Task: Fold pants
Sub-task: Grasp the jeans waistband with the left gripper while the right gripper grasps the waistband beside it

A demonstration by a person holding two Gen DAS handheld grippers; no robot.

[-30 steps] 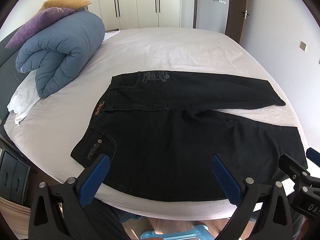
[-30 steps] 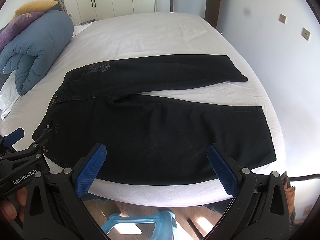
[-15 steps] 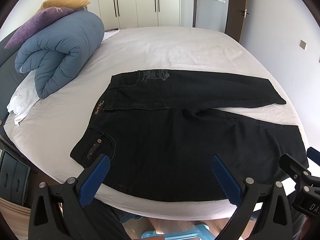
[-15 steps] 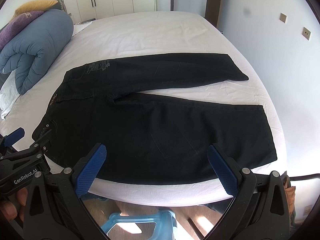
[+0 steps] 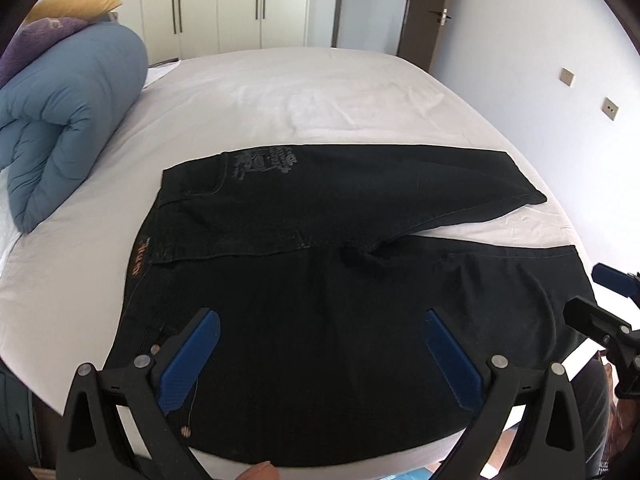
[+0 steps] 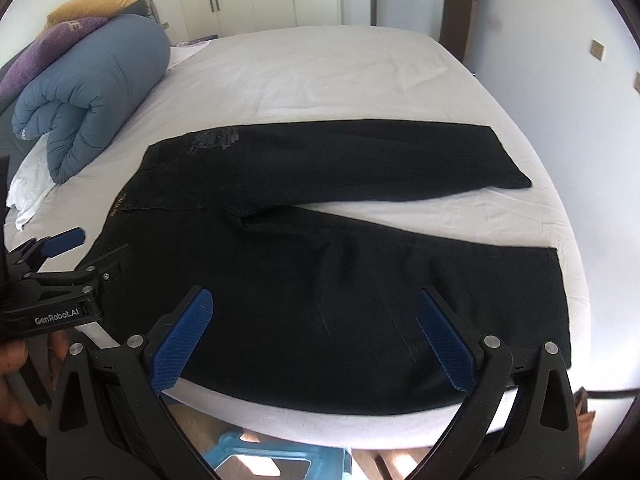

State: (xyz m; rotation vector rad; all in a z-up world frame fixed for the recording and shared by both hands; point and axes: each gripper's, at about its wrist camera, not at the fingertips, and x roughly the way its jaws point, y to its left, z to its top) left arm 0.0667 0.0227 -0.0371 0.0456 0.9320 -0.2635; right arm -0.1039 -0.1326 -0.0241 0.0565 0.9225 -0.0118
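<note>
Black pants (image 5: 320, 280) lie flat on the white bed (image 5: 300, 92), waist to the left, both legs running right and splayed apart in a V; they also show in the right wrist view (image 6: 340, 272). My left gripper (image 5: 318, 342) is open and empty, hovering over the near leg and the waist's near corner. My right gripper (image 6: 312, 324) is open and empty, over the near leg close to the bed's front edge. Each gripper shows at the side of the other's view.
A rolled blue duvet (image 5: 60, 140) with purple and yellow pillows (image 6: 72, 20) lies at the bed's left. A wardrobe (image 5: 240, 0) and a door stand behind. A blue stool (image 6: 272, 460) stands on the floor below the bed's front edge.
Both grippers have moved forward and lower toward the pants, which now fill more of each view. The pants have not moved.
</note>
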